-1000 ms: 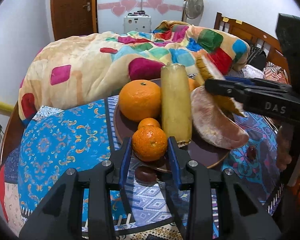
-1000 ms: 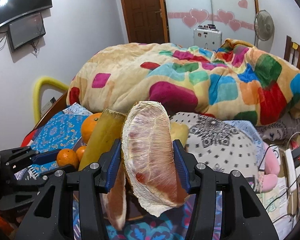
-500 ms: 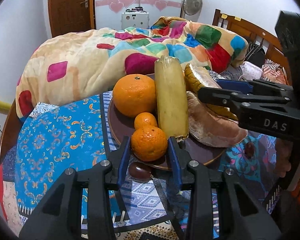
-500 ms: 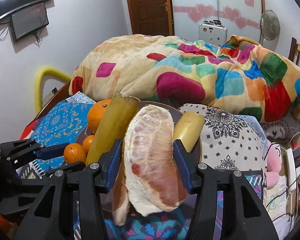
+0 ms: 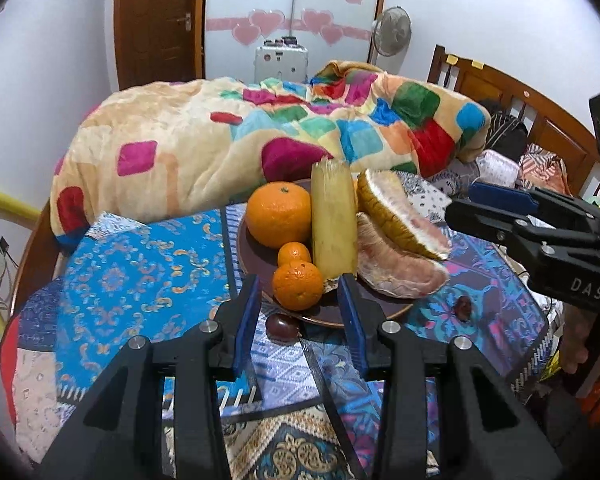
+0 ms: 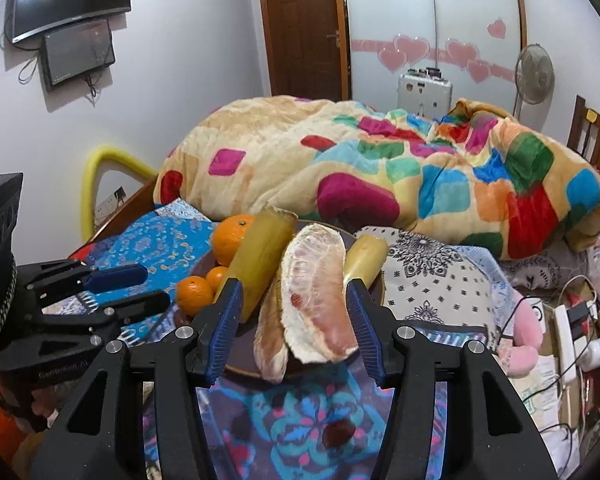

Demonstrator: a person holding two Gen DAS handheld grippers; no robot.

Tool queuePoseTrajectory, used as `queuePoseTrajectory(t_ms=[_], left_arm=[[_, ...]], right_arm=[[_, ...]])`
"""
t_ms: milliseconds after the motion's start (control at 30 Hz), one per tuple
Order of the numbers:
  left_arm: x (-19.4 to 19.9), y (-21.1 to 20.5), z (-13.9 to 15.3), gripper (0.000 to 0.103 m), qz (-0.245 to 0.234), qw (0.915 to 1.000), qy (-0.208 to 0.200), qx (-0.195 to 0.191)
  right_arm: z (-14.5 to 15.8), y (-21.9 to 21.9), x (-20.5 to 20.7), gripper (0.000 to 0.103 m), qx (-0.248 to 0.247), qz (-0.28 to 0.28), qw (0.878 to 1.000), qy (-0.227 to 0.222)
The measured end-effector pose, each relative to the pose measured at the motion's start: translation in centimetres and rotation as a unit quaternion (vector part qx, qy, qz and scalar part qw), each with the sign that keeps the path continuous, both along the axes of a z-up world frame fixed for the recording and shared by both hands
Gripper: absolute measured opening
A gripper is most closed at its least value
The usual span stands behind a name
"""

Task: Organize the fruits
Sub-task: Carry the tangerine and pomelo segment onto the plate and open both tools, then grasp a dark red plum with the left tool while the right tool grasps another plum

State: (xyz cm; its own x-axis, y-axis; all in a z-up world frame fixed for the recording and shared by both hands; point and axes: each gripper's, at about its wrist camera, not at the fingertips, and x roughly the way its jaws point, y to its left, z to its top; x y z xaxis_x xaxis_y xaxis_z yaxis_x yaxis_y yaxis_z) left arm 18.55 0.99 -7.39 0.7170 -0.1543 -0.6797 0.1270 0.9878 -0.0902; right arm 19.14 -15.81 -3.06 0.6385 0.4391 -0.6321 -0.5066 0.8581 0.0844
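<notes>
Both grippers sat part-open and empty near the plate (image 5: 396, 312), left gripper (image 5: 298, 308) framing a small orange (image 5: 298, 285), right gripper (image 6: 294, 320) framing the pomelo wedge (image 6: 316, 288); next move likely needs the loose dates (image 5: 282, 325).

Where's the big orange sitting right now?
In the left wrist view the big orange sits at the plate's back left, touching the upright sugarcane piece on its right, with two small oranges just in front.
</notes>
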Motion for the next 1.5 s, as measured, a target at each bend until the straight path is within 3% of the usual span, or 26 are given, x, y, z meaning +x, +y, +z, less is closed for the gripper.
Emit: queuePoseTrajectory(t_ms=[333, 533, 1067, 1267, 1400, 1500], left_arm=[[-3.8, 0.4, 2.8, 0.040, 0.016, 0.9995, -0.027, 0.000], [-5.3, 1.1, 2.6, 0.048, 0.028, 0.9992, -0.027, 0.004], [-4.1, 2.6, -4.1, 0.048, 0.032, 0.9978, 0.050, 0.027], [-3.1, 2.3, -6.2, 0.048, 0.022, 0.9963, 0.078, 0.028], [-2.2, 2.0, -6.8, 0.048, 0.015, 0.9957, 0.090, 0.019], [-1.5, 1.6, -6.8, 0.047, 0.010, 0.9957, 0.090, 0.023]], right_arm=[[2.7, -1.3, -4.4, 0.050, 0.008, -0.003, 0.999, -0.037], [2.5, -2.4, -6.0, 0.050, 0.008, -0.010, 0.999, -0.040], [-5.9, -5.1, -4.3, 0.050, -0.052, -0.029, 0.997, 0.044], [-7.6, -4.8, -3.6, 0.050, -0.064, -0.017, 0.996, 0.062], [-8.0, -4.2, -3.1, 0.038, -0.071, -0.013, 0.996, 0.059], [-8.0, -4.0, -2.7, 0.023, -0.069, -0.010, 0.996, 0.056]])
